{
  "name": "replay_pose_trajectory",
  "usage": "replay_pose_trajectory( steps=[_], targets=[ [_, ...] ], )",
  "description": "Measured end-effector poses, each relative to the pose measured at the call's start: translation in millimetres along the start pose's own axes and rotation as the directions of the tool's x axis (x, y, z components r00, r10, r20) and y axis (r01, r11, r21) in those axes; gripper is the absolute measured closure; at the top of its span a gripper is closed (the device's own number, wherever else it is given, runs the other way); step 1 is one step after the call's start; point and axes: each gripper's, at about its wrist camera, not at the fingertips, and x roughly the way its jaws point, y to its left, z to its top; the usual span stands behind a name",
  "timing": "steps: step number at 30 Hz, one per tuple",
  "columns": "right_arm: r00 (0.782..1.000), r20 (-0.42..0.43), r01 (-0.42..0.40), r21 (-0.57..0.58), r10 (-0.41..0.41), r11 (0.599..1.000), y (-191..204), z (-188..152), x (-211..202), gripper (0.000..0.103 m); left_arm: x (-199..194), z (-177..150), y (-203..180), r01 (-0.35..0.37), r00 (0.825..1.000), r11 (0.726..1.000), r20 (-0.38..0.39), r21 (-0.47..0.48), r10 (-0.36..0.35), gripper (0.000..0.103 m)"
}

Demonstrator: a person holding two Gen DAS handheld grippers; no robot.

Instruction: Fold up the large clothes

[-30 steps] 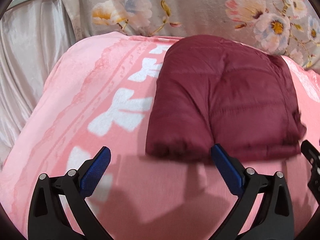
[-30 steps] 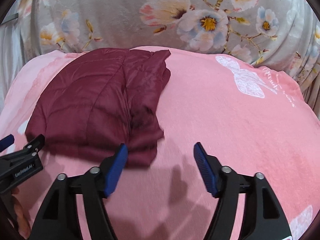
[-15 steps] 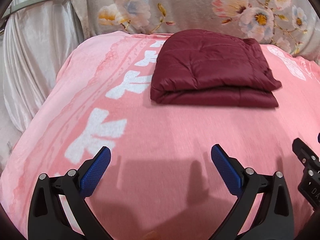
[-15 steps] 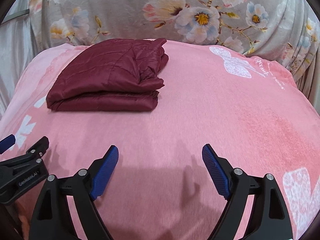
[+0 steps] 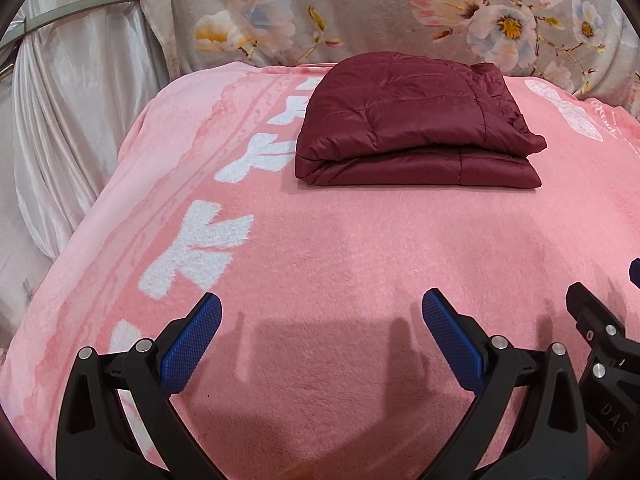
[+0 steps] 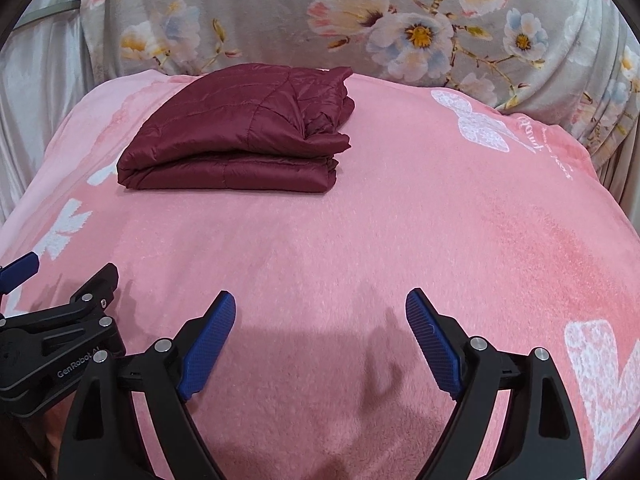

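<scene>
A dark red quilted jacket (image 5: 412,128) lies folded into a thick rectangle at the far end of the pink blanket (image 5: 320,248); in the right wrist view the jacket (image 6: 236,136) sits at the far left. My left gripper (image 5: 320,312) hovers open over bare blanket, well short of the jacket, nothing between its blue pads (image 5: 192,344). My right gripper (image 6: 320,308) is likewise open and empty, set back from the jacket. Each gripper shows at the edge of the other's view: the right gripper (image 5: 600,336) beside the left, the left gripper (image 6: 60,320) beside the right.
A grey flowered cloth (image 5: 360,12) rises behind the blanket like a backrest. Pale satin drapery (image 5: 72,100) hangs off the left side, where the blanket's edge falls away. White bow prints (image 5: 196,256) mark the blanket's left border, and white motifs (image 6: 600,384) its right.
Both grippers have drawn back from the jacket's near edge, so it now lies farther away and fully in view. The right gripper's jaws spread wider; the left's stayed wide.
</scene>
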Motion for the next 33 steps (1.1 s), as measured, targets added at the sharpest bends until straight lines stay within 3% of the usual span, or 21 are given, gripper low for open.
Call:
replay_pose_trajectory(
  steps=[33],
  targets=[
    [1.000, 0.003, 0.025, -0.038, -0.025, 0.999, 4.3, -0.1, 1.3, 0.018, -5.2, 0.5, -6.1, -0.004, 1.000, 1.000, 0.025, 0.030, 0.004, 0.005]
  ],
)
